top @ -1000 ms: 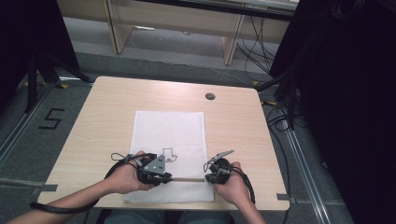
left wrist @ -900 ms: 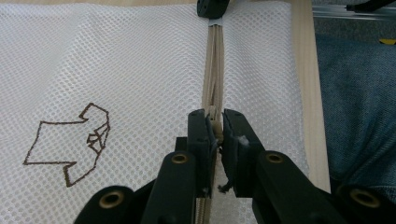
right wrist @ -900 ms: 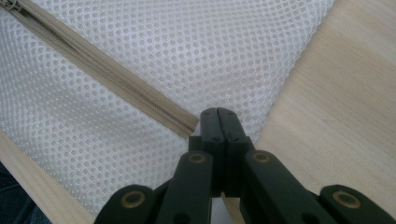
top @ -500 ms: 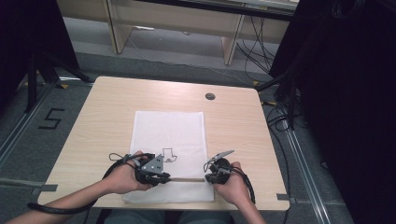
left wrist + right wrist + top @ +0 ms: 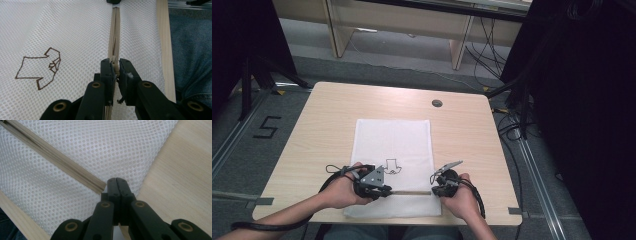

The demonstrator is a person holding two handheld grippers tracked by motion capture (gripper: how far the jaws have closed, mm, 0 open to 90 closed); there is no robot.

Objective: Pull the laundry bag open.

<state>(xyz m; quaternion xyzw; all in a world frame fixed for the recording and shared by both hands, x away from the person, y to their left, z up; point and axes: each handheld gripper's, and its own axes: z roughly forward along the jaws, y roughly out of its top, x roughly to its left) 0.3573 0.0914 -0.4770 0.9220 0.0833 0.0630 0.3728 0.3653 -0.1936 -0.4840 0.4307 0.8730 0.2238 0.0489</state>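
Two grippers work on one white mesh bag (image 5: 393,150) that lies flat in the middle of the wooden table (image 5: 312,125). At about 7 o'clock on the table, the left gripper (image 5: 384,191) is clamped on the small zipper pull (image 5: 115,65) of the tan zipper (image 5: 411,192). A brown shirt drawing (image 5: 40,68) sits on the mesh at 9 o'clock from those jaws. The zipper runs across the bag's near edge. At 5 o'clock, the right gripper (image 5: 434,190) is squeezed tight on the mesh at the zipper's end (image 5: 101,187), by the bag's corner. A round hole (image 5: 437,103) sits far off at 1 o'clock.
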